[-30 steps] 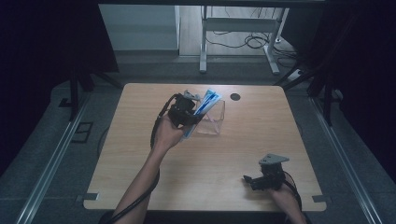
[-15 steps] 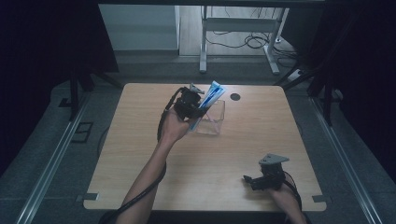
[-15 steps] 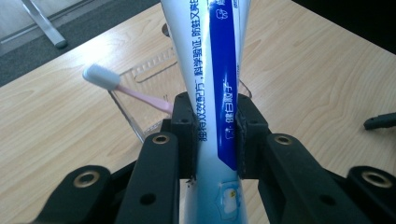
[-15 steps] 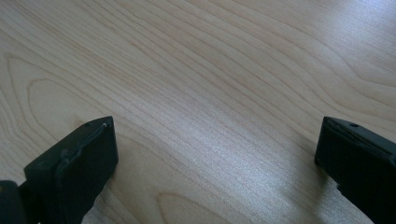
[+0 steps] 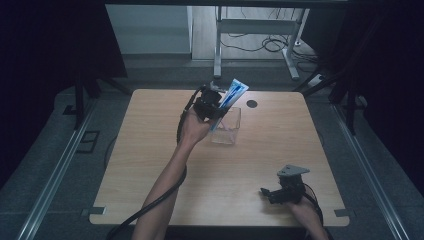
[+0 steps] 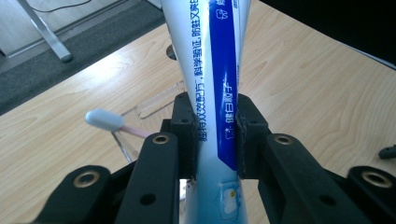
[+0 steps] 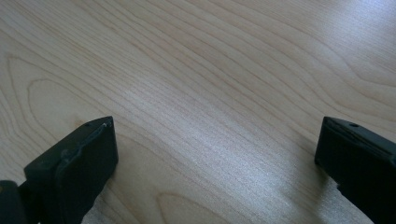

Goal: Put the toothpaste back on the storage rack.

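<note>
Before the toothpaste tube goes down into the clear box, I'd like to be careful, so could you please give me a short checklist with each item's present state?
1. Grip: left gripper is shut on the toothpaste tube, pads on both sides. Ok.
2. Tube above the clear box: held over its far left corner, tilted. Ok.
3. Room in the box: a toothbrush leans there already; free space cannot tell.
4. Right gripper: open, resting low near the table's near right edge, well apart. Ok.
5. Cable trailing along the left forearm, away from the box. Ok.
</note>
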### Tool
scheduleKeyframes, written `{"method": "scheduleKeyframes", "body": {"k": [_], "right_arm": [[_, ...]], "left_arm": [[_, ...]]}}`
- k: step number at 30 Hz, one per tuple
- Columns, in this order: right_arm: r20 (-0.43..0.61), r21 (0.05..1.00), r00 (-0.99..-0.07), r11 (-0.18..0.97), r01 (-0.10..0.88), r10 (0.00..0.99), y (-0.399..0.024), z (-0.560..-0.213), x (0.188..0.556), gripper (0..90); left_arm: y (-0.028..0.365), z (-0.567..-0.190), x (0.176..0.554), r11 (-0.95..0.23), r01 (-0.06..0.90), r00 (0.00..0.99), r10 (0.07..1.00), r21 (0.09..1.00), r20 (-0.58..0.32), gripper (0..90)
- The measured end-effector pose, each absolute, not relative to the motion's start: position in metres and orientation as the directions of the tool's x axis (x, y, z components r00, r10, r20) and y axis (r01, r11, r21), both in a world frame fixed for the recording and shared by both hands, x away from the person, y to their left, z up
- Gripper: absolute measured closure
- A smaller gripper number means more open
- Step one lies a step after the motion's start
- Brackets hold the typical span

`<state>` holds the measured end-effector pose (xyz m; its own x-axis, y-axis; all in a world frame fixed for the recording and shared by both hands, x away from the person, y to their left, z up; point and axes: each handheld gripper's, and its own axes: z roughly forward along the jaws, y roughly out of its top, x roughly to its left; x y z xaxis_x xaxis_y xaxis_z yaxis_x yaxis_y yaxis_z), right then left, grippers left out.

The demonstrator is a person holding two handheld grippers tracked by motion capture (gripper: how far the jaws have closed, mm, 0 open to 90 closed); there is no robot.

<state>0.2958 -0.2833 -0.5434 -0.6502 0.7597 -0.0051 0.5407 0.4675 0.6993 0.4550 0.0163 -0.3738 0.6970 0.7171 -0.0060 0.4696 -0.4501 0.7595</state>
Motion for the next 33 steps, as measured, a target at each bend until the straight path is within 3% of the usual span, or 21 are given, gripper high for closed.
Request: {"method": "scheduleKeyframes", "body": {"k": [33], "right_arm": [[-0.004,0.699,-0.651,0.467,0.541,0.759,-0.283,-0.543,0.296,0.0]], "left_arm": [[-0.011,-0.390,0.499,-0.432,0.438,0.682,0.731,0.788,0.022,73.6]]}}
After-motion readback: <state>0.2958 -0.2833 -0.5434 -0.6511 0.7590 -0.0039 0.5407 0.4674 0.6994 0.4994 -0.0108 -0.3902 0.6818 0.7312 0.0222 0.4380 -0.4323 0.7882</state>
